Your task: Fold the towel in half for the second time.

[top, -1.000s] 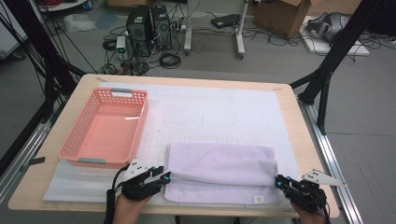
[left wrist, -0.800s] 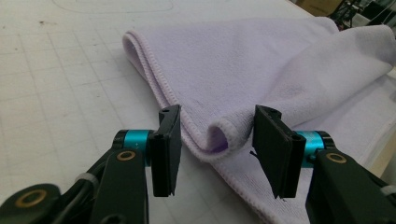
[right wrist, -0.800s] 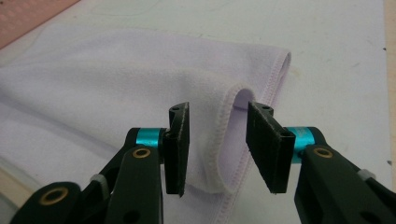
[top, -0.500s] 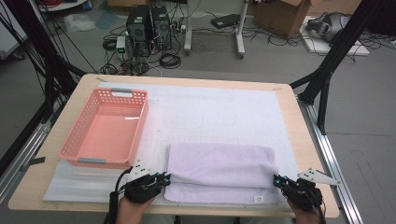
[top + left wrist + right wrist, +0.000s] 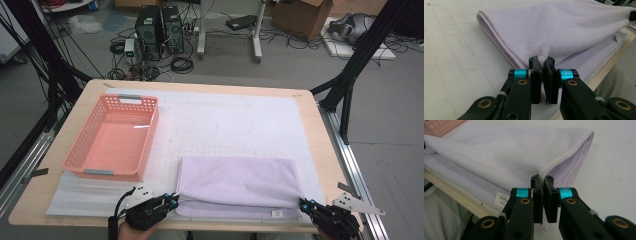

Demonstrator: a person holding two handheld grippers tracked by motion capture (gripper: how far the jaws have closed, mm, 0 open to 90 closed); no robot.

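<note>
1. Count: one towel, one basket, one white mat, one table, two grippers.
2. Left gripper: jaws have just been closing and are now pressed together on a bunched bit of towel corner; in the left gripper view the pinch sits right at the fingertips, cloth pulled up into a small peak.
3. Right gripper: jaws have just been closing too, now clamped on the other near corner; in the right gripper view the stitched hem runs straight into the tips.
4. Towel: lilac, folded, spans the gap between the two sets of fingers and stretches away from them across the mat. Top layer is lifted slightly at both pinched corners; a lower layer lies flat under it, with a small white label just inboard of the right fingers.
5. Edges: both pinches are at the near table edge, towel's near hem almost on the mat's border. Folded side edge runs off ahead of each finger pair.
6. Basket: pink, empty, ahead and outboard of the left fingers, well apart from the towel.
7. Open room: bare mat beyond the towel's far edge and between towel and basket.
</note>
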